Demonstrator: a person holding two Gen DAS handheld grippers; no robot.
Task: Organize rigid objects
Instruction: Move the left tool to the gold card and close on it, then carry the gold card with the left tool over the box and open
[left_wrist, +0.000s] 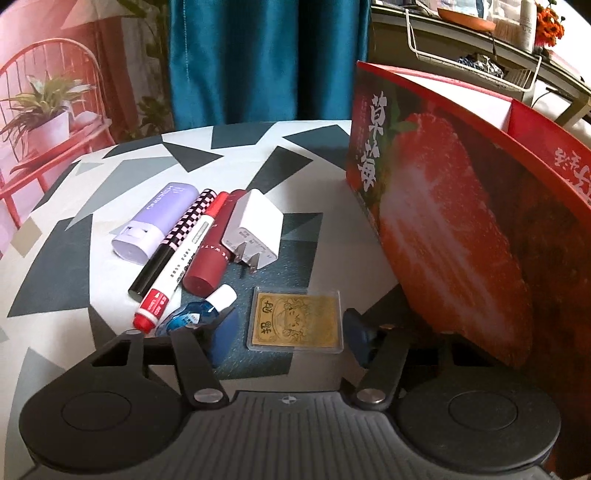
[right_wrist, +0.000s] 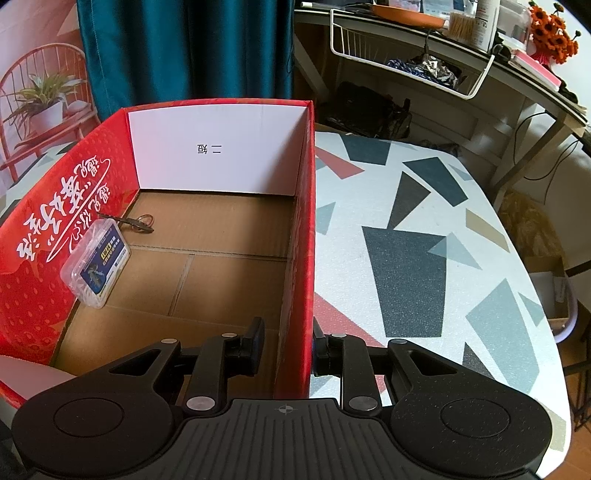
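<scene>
A gold card in a clear case (left_wrist: 295, 319) lies flat on the table between the fingers of my left gripper (left_wrist: 293, 338), which is open, with its pads clear of the case edges. Left of it lie a blue correction tape (left_wrist: 199, 314), a red-and-white marker (left_wrist: 177, 266), a checkered pen (left_wrist: 173, 240), a dark red tube (left_wrist: 214, 247), a purple case (left_wrist: 155, 221) and a white charger (left_wrist: 255, 229). The red strawberry box (left_wrist: 443, 221) stands to the right. My right gripper (right_wrist: 288, 345) is shut on the box's right wall (right_wrist: 299, 258).
Inside the box, a small clear plastic case (right_wrist: 98, 262) leans on the left wall and a key (right_wrist: 136, 223) lies on the cardboard floor. The patterned table (right_wrist: 406, 258) ends in a rounded edge at the right. A shelf with a white wire basket (right_wrist: 406, 66) stands behind.
</scene>
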